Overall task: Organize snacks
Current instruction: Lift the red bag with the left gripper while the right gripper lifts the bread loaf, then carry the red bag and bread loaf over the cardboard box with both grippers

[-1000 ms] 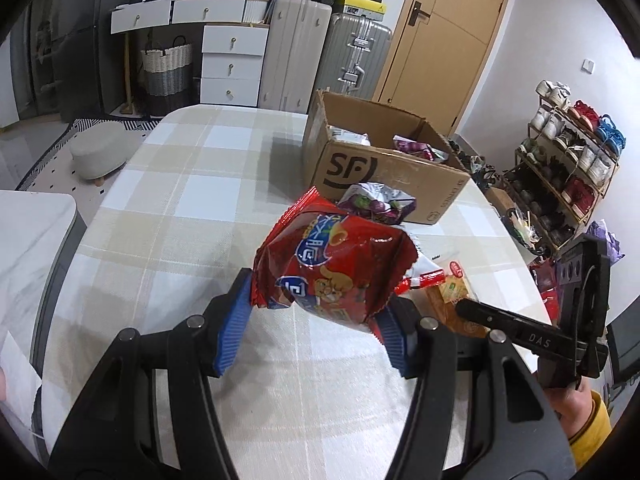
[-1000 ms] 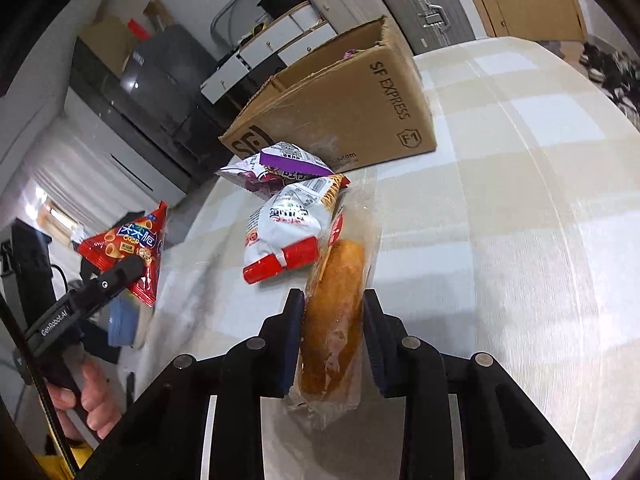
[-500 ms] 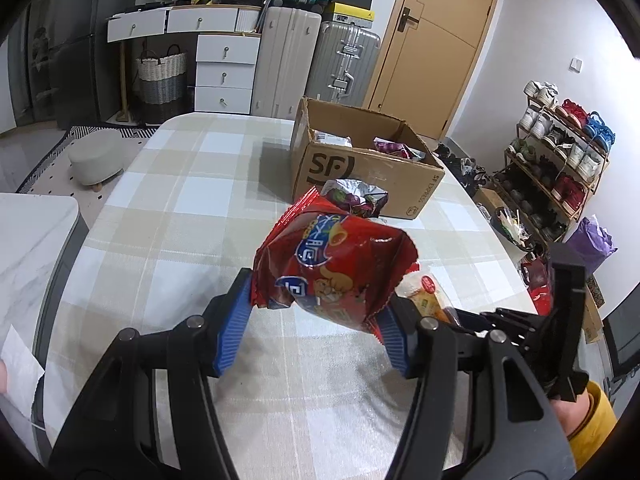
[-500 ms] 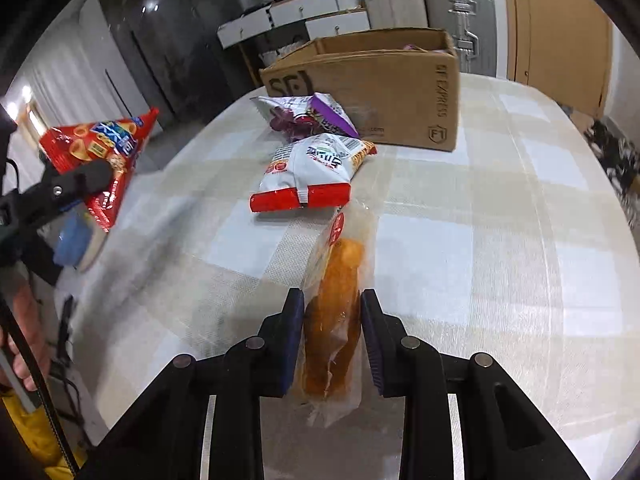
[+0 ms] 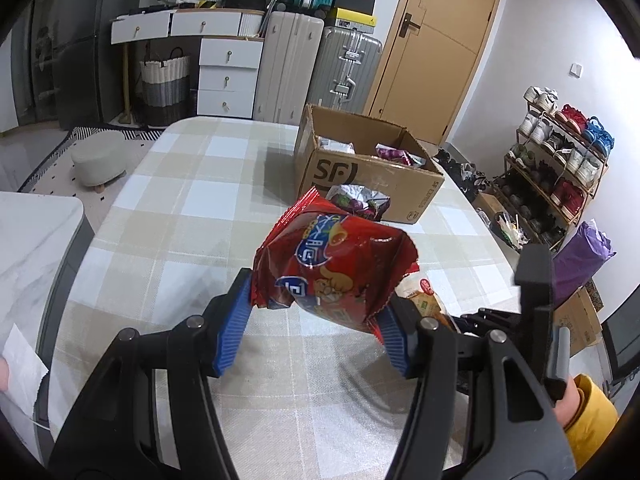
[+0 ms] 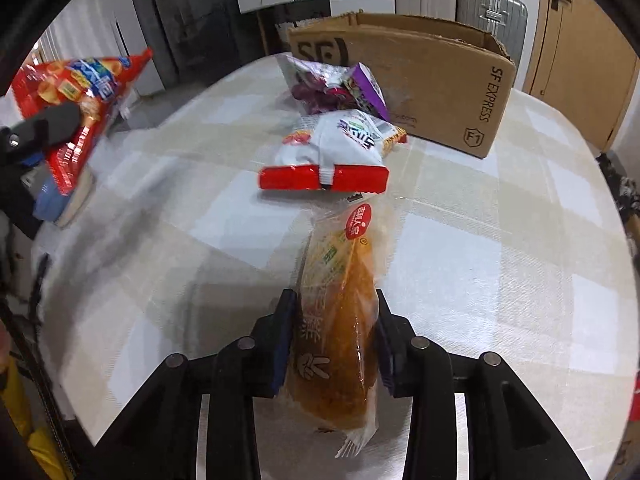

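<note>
Checked bench (image 5: 168,216) in a cluttered room, cardboard box (image 5: 372,178) at its far end for the snacks; left gripper (image 5: 316,328) pinches the red snack bag (image 5: 332,264) aloft; right gripper (image 6: 332,344), fingers easing apart, cradles the wrapped bread (image 6: 340,304) low over the bench.

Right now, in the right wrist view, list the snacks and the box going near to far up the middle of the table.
Bread pack in the right gripper → white-and-red bag → purple bag → cardboard box.
</note>
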